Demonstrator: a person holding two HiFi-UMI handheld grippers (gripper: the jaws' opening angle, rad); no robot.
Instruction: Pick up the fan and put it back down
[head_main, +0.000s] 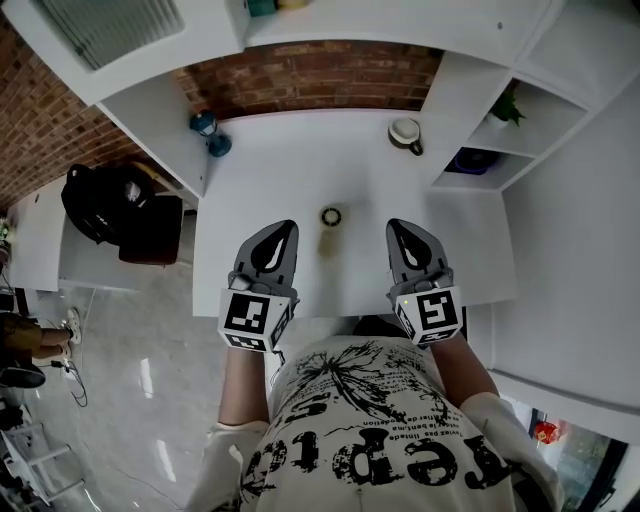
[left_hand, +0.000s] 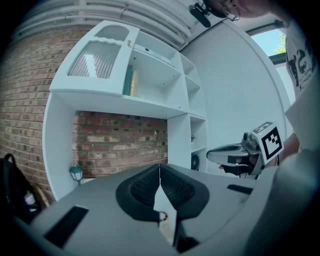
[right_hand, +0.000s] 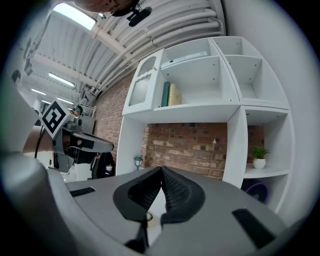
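Note:
The fan (head_main: 470, 160) is a small round dark purple one. It stands in the lower shelf compartment at the desk's right and shows in the right gripper view as the fan (right_hand: 256, 192). In the left gripper view, the fan (left_hand: 194, 161) is far off. My left gripper (head_main: 281, 228) and right gripper (head_main: 397, 226) hover side by side over the desk's front edge, well short of the fan. Both are shut with nothing between the pads. The left gripper (left_hand: 159, 172) and the right gripper (right_hand: 161, 175) point at the brick back wall.
On the white desk (head_main: 280, 180) a small ring-shaped object (head_main: 331, 216) lies between the grippers. A teal lantern (head_main: 210, 133) stands back left, a white cup (head_main: 406, 132) back right. A potted plant (head_main: 506, 108) sits on the upper right shelf. A black bag (head_main: 110, 205) lies left of the desk.

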